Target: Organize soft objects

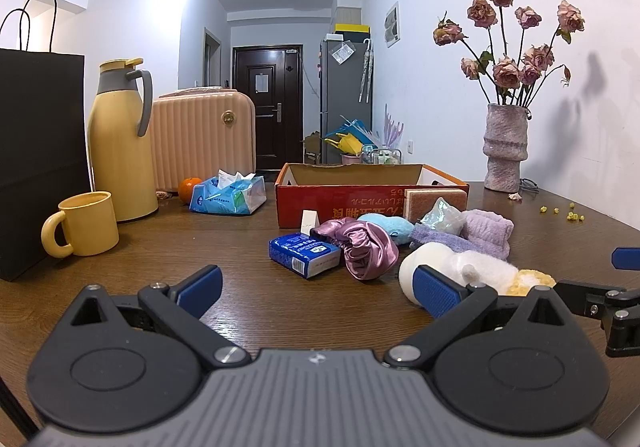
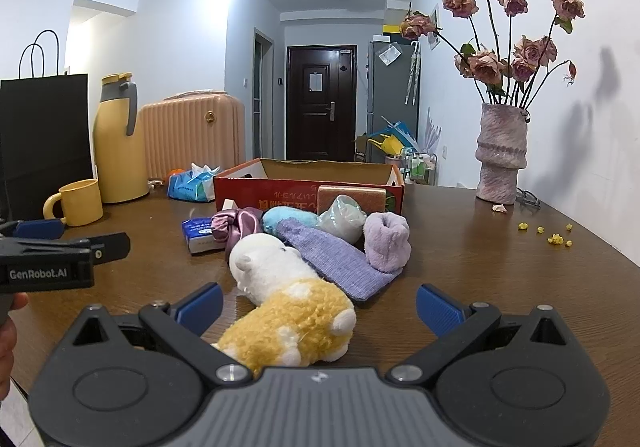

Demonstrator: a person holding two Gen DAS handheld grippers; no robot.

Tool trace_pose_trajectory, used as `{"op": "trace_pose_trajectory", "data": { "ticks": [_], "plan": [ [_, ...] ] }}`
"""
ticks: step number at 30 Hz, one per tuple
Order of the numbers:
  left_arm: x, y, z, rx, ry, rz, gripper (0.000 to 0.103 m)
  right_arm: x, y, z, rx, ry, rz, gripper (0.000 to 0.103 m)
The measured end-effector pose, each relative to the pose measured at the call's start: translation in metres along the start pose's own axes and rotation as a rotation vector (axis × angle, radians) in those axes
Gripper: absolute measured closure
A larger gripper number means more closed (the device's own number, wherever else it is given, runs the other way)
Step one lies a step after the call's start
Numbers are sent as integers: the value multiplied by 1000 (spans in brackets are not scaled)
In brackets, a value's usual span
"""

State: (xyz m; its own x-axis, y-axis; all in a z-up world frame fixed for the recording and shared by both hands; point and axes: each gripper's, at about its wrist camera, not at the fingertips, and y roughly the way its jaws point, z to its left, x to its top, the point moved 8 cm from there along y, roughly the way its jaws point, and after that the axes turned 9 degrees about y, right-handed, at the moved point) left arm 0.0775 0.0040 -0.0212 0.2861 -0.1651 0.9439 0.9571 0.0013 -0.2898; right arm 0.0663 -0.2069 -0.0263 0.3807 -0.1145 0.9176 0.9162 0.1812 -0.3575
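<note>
Right gripper (image 2: 320, 307) hangs low in frame, jaws apart around the plush toy (image 2: 288, 299), lined up to grab; left gripper (image 1: 316, 287) waits, jaws apart and empty, box (image 1: 372, 191) beyond.

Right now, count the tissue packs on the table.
2: a soft pack beside the orange, and a small pack in front of the box. More may be hidden.

White-and-yellow plush toy (image 2: 288, 303), lilac ribbed cloth (image 2: 340, 263), red-orange box (image 2: 280, 191), blue tissue pack (image 1: 306, 253).
</note>
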Motion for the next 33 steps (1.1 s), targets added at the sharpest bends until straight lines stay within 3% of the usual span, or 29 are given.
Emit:
{"op": "trace_pose_trajectory", "data": {
  "ticks": [16,33],
  "plan": [
    [2,-1,19,9,-15,9,0,-1,16,12,13,-12,33,0],
    [-14,18,37,52,-44,50,0,-11,74,13,-30,11,176,0]
  ]
}}
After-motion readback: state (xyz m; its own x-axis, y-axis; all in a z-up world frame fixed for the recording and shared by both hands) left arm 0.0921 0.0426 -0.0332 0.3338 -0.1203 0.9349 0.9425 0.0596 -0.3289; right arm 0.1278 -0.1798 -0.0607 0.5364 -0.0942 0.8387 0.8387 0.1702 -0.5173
